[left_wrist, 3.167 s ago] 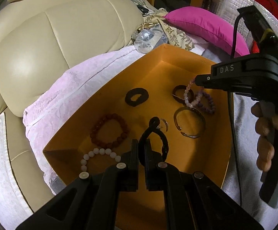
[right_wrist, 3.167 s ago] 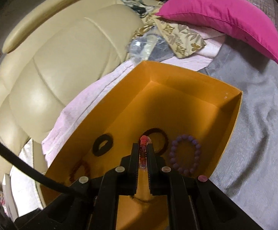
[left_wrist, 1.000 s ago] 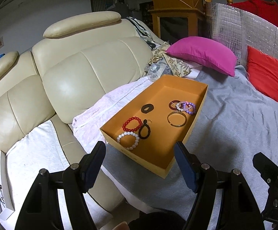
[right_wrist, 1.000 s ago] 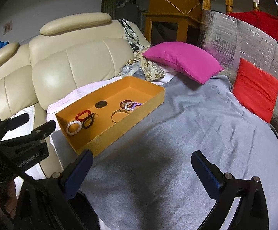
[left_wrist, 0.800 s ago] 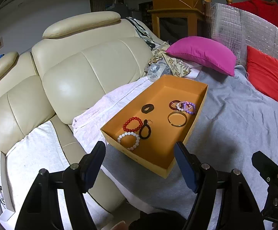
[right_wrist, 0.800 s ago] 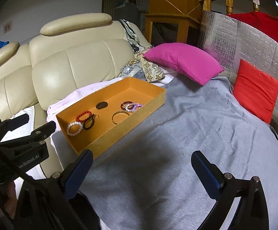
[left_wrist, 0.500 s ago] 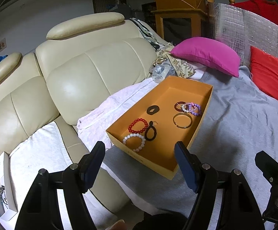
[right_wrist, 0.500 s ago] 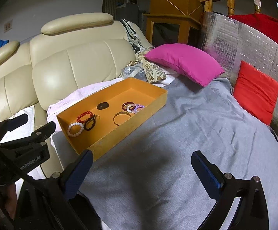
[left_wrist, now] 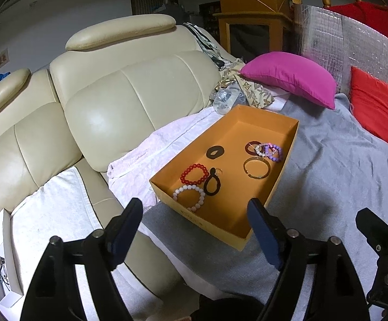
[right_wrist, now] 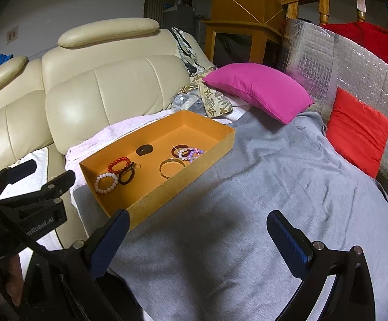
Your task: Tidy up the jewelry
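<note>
The shallow orange cardboard box [left_wrist: 279, 184] is lying on the grey blanket [left_wrist: 335, 165], holding a red bead bracelet [left_wrist: 194, 174], a white bead bracelet [left_wrist: 189, 197] and a gold bangle [left_wrist: 257, 167]. The left gripper [left_wrist: 195, 231], whose jaws have just been opening, and the right gripper [right_wrist: 198, 236] are both standing wide and empty, away from the box.

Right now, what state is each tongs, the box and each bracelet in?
left tongs: open, empty
right tongs: open, empty
orange box: lidless, on the grey blanket
white bead bracelet: flat in box
red bead bracelet: flat in box
gold bangle: flat in box
</note>
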`<state>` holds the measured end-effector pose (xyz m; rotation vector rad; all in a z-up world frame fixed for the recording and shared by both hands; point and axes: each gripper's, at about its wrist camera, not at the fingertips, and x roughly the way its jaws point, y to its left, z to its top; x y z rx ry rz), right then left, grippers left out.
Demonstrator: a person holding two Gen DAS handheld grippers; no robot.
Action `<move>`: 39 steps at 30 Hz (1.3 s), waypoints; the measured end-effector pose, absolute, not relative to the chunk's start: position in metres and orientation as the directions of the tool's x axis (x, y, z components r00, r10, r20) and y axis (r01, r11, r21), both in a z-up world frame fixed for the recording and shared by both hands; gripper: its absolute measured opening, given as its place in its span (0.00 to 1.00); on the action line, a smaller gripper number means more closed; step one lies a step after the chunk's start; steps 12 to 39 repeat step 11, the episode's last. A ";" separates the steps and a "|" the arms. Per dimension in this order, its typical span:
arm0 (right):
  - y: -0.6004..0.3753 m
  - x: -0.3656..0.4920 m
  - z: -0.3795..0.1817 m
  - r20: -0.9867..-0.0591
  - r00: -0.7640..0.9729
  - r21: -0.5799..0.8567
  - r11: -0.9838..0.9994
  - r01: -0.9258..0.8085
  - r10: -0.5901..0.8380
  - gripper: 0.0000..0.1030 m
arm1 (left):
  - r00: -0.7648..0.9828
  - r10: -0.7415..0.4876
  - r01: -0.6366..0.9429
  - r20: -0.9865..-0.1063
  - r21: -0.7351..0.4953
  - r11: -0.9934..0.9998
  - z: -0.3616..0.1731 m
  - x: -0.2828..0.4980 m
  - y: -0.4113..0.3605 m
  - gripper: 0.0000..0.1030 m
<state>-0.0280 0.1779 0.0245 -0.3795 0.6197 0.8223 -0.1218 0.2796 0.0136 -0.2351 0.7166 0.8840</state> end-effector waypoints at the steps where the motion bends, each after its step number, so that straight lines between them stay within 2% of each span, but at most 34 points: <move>1: 0.179 -0.028 0.024 -0.644 0.522 -0.080 0.630 -0.773 0.559 1.00 | 0.423 0.626 -0.773 -0.656 0.100 0.627 0.014 -0.122 0.279 0.82; 39: 0.182 -0.028 0.024 -0.643 0.524 -0.078 0.633 -0.770 0.558 1.00 | 0.445 0.628 -0.761 -0.639 0.100 0.641 0.018 -0.120 0.278 0.83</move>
